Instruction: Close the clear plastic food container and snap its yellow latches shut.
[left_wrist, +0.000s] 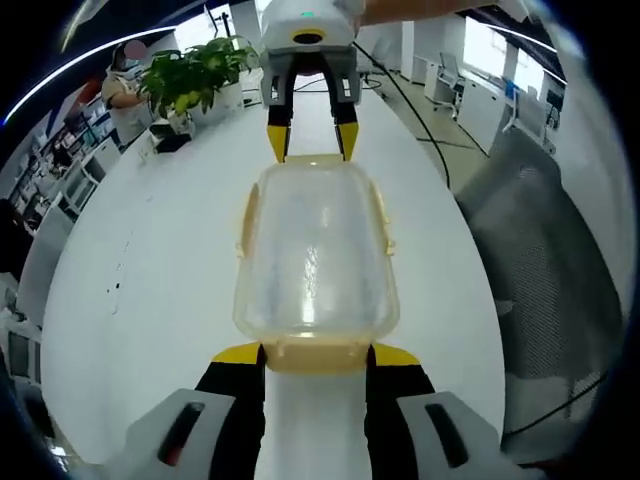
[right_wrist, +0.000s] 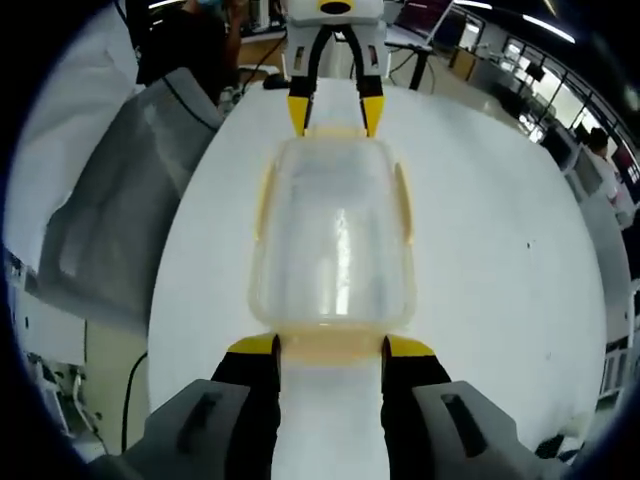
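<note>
A clear plastic food container (left_wrist: 315, 265) (right_wrist: 335, 240) lies lengthwise on the white table (left_wrist: 150, 290), its lid on top. Yellow latches (left_wrist: 384, 218) run along its long sides and ends. My left gripper (left_wrist: 316, 354) stands open at the near end in the left gripper view, its yellow-tipped jaws on either side of the end latch (left_wrist: 316, 352). My right gripper (left_wrist: 312, 140) faces it at the far end, also open, tips beside that end. In the right gripper view the right gripper (right_wrist: 330, 346) straddles the near end latch (right_wrist: 330, 345), with the left gripper (right_wrist: 335, 112) opposite.
A grey mesh chair (left_wrist: 545, 250) (right_wrist: 120, 220) stands along one side of the table. A potted plant (left_wrist: 195, 72) and a seated person (left_wrist: 118, 88) are at the table's far end. A black cable (left_wrist: 425, 115) crosses the floor.
</note>
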